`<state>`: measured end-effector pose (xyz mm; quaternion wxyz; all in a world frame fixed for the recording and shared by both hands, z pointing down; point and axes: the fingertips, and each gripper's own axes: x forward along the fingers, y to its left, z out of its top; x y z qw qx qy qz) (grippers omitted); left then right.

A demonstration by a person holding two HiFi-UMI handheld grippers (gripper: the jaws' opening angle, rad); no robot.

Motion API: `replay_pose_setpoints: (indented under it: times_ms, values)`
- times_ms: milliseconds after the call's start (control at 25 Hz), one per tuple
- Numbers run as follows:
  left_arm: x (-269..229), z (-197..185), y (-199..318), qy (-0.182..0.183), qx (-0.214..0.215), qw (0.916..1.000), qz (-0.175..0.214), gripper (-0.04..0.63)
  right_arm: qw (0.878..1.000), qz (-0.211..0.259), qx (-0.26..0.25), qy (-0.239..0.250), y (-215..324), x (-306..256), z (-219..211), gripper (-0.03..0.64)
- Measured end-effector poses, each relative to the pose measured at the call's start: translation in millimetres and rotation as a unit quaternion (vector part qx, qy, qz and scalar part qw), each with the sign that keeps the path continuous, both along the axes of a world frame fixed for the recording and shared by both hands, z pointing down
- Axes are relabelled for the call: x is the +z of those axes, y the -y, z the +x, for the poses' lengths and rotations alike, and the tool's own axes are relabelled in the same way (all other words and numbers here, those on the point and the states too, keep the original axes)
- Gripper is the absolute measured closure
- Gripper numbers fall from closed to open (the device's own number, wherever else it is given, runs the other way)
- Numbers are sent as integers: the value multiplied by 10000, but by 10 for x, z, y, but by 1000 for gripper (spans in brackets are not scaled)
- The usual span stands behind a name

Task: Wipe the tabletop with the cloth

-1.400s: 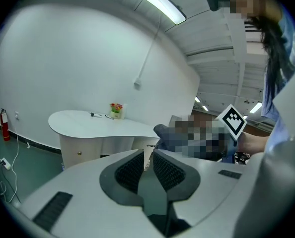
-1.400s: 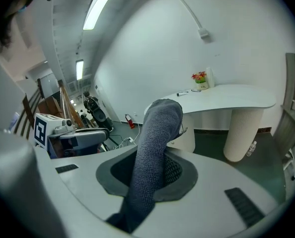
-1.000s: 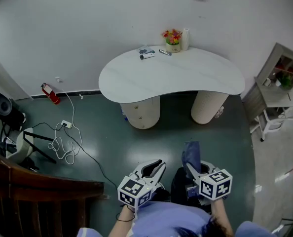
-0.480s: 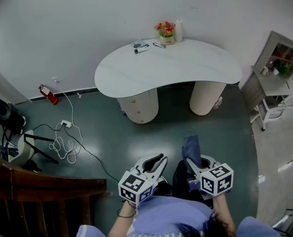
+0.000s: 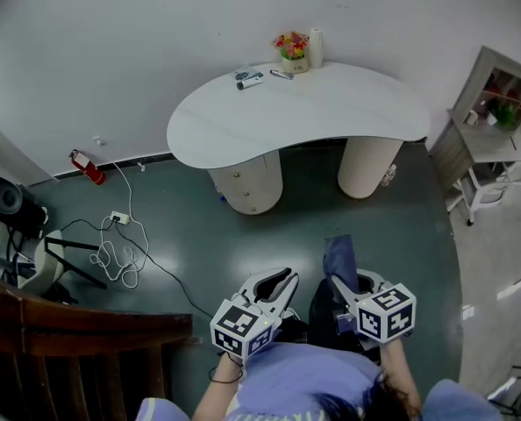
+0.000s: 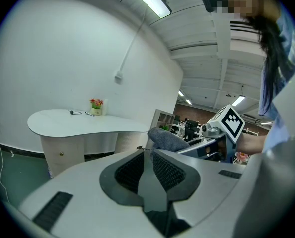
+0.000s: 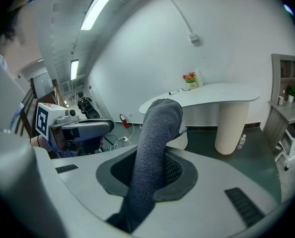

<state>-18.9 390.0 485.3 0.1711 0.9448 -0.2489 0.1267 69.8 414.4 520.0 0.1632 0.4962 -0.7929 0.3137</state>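
Cloth: the grey-blue terry cloth (image 7: 156, 128) stands up out of the right tool. It is gripped low down, so a long free end pokes out past the tips, which I take to be the part meant for wiping.
Right tool: the right tool (image 5: 338, 281) is clamped on that cloth. It sits at the person's waist and points towards the tabletop, as you would carry something across a room.
Left tool: the left tool (image 6: 146, 151) has its jaws pressed together with nothing between them. It hangs just beside the right one and looks idle, since one cloth needs only one holder.
Tabletop: the white kidney-shaped tabletop (image 5: 313, 112) rests on two round pedestals against the wall. It is well apart from the person across the dark green floor (image 5: 243, 235), so the cloth touches no surface yet.
Far edge: a small pot of red and yellow flowers (image 5: 293, 51), a white roll (image 5: 315, 47) and a few pens or markers (image 5: 250, 79) huddle by the wall. The broad near part is left bare.
Stage: by my reckoning this is the approach, and no wiping has begun.
Next: the person would need to close the gap, lay the free end flat and sweep, steering short of the things at the back.
Hazard: a loose white cable (image 5: 120, 248) loops on the floor to the left, off the straight path.
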Motion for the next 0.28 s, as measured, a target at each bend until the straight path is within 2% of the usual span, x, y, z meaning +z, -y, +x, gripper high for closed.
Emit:
replay_pose_setpoints:
  times_ms: [280]
  values:
    - [-25,68,39,-17,38,10000,42,541,10000,20,48,-18,23,-10,80,546]
